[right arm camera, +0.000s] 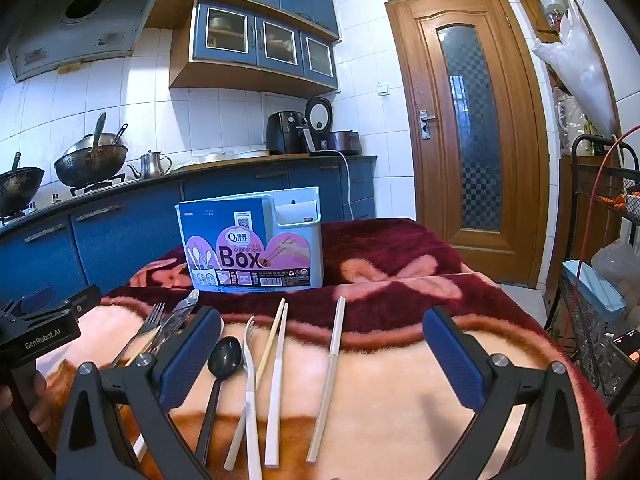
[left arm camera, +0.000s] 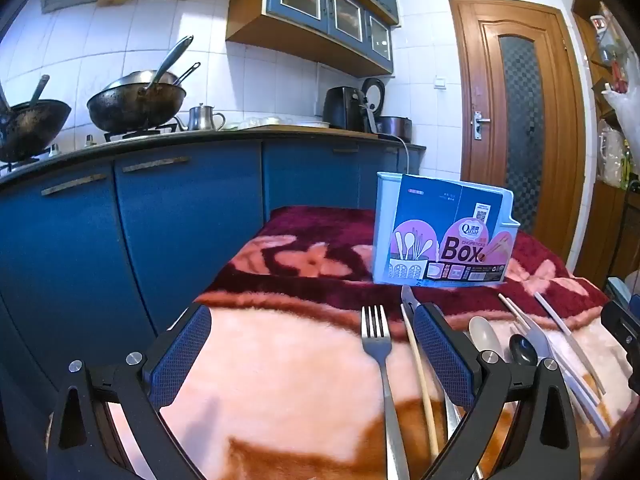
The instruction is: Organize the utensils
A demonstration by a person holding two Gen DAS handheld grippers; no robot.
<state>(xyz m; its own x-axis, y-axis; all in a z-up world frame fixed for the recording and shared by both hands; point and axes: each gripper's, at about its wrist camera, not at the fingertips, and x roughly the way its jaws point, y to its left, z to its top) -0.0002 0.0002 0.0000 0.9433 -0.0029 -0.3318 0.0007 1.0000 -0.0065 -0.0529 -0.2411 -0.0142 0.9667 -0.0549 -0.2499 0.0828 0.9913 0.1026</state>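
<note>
Steel fork [left arm camera: 378, 354] flat on blanket [left arm camera: 280, 360]

My left gripper [left arm camera: 312, 354]: black angular frame, triangular cut-outs, silver round screws at the pivots, blue cross-hatched pads [left arm camera: 182, 354]. My right gripper [right arm camera: 322, 356]: same black build, same blue pads [right arm camera: 452, 356], silver screws. White "GenRobot.AI" lettering on the left gripper's black side, seen from the right wrist.
</note>
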